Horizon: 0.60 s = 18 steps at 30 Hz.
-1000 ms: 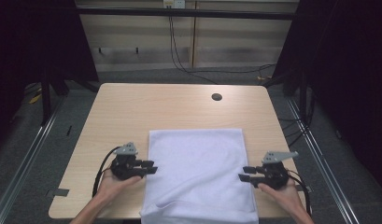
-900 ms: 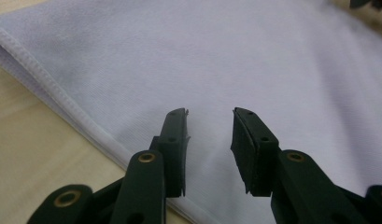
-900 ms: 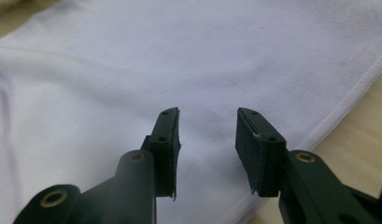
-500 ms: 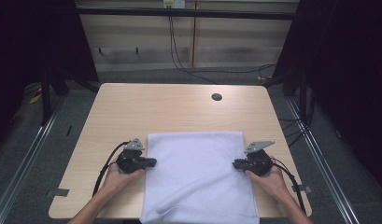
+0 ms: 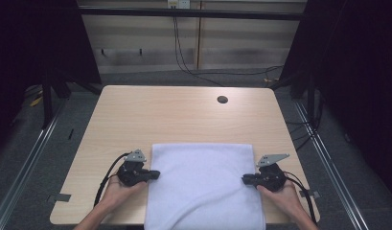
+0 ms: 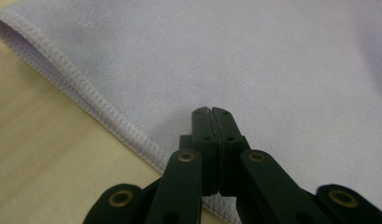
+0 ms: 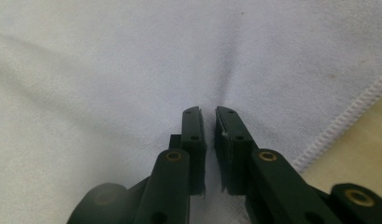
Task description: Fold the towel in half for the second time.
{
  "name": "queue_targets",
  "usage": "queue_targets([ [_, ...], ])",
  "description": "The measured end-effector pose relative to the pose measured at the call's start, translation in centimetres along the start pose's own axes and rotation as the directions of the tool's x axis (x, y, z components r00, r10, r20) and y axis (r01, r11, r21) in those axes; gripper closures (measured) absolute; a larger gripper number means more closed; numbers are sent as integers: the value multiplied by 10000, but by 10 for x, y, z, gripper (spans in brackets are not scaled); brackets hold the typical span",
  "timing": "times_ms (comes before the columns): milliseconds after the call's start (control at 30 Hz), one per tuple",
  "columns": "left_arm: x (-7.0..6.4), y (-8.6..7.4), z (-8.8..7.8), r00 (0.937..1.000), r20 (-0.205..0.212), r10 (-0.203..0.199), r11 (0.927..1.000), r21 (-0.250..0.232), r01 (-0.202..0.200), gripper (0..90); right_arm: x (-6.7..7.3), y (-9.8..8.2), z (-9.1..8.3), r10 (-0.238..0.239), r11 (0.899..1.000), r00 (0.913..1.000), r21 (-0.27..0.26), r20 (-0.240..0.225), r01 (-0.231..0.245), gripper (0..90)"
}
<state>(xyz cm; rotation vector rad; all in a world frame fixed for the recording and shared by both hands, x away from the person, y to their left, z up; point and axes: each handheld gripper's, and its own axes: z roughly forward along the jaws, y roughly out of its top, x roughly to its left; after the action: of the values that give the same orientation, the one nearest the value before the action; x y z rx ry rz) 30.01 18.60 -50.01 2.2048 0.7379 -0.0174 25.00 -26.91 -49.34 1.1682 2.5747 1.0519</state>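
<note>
Black jaws of the left tool (image 6: 211, 114) stood pressed together, after closing over the last moments, their tips lying on the cloth (image 6: 254, 60) just inside its stitched hem, with no fold visibly caught between them. The right tool (image 7: 207, 112) had also been closing; its jaws stood nearly together with a thin slit left between them, and the fabric ahead of the tips drew into a faint dark crease, though whether any of it was pinched could not be told. In the high view the left tool (image 5: 153, 174) sat at the left edge of the cloth (image 5: 203, 182) and the right tool (image 5: 245, 179) at its right edge, each held in a hand coming up from the near side. That cloth was white to pale lilac, soft and matte like microfibre, with a ribbed, overlocked border; it lay flat as a near-square sheet, with a shallow wrinkle running across its near part. It rested on the near half of the light wooden tabletop (image 5: 174, 115), its near edge reaching the tabletop's front. A small dark round hole (image 5: 222, 99) sat far off toward the back right.
</note>
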Motion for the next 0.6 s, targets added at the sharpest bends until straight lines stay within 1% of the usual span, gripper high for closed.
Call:
queue_targets([
  [33,-3,-2,-2,9999,-22,-103,9999,62,103,892,5,-2,-1,-75,10000,9999,59,-141,76,817],
  [67,-7,-4,-4,9999,97,-69,9999,141,68,891,8,-3,-2,-66,9999,9994,99,-340,70,814],
  [100,-9,-6,-6,10000,94,0,9998,197,-1,888,12,-5,-3,-129,9997,9987,179,-494,138,813],
  [133,-11,-8,-7,9997,223,-56,9997,251,50,885,15,-6,-5,-155,9995,9983,257,-557,169,811],
  [167,-12,-9,-9,9991,414,-128,9992,379,112,874,18,-8,-6,-122,9995,9976,296,-680,142,806],
  [200,-13,-11,-11,9978,646,-172,9990,429,145,851,20,-9,-7,-186,9990,9975,396,-689,213,795],
  [233,-14,-11,-12,9974,724,-50,9989,471,15,817,21,-9,-8,-119,9990,9979,434,-643,147,765],
  [267,-14,-10,-13,9968,797,-25,9987,500,-15,783,20,-9,-7,-99,9996,9973,253,-733,118,728],
  [300,-12,-8,-14,9980,632,0,9992,392,-25,755,18,-8,-7,-166,9998,9981,39,-595,169,700],
  [333,-8,-4,-17,9987,513,35,9999,165,-44,731,15,-5,-7,-202,9996,9994,-197,-285,196,676],
  [367,-2,0,-19,9991,425,-15,9997,-262,27,728,10,-2,-8,-68,9990,10000,-444,-31,67,664],
  [400,6,7,-24,9998,121,-142,9976,-679,150,722,4,3,-10,21,9976,9999,-686,145,-11,665],
  [433,12,11,-26,9998,28,-205,9957,-898,207,714,-6,9,-12,82,9957,9991,-921,406,-44,659],
  [467,22,17,-28,9996,-223,-175,9933,-1147,148,707,-12,12,-13,189,9943,9982,-1062,572,-127,646],
  [500,27,21,-28,9986,-472,-220,9923,-1228,160,701,-23,17,-13,410,9916,9971,-1248,648,-327,639],
  [533,35,25,-28,9974,-642,-329,9919,-1250,247,692,-28,21,-13,486,9902,9962,-1339,720,-387,631],
  [567,45,30,-25,9970,-599,-494,9893,-1401,406,681,-35,25,-12,561,9892,9944,-1400,901,-431,617],
  [600,50,32,-23,9958,-688,-596,9889,-1397,495,671,-45,30,-9,746,9867,9929,-1510,924,-601,604],
])
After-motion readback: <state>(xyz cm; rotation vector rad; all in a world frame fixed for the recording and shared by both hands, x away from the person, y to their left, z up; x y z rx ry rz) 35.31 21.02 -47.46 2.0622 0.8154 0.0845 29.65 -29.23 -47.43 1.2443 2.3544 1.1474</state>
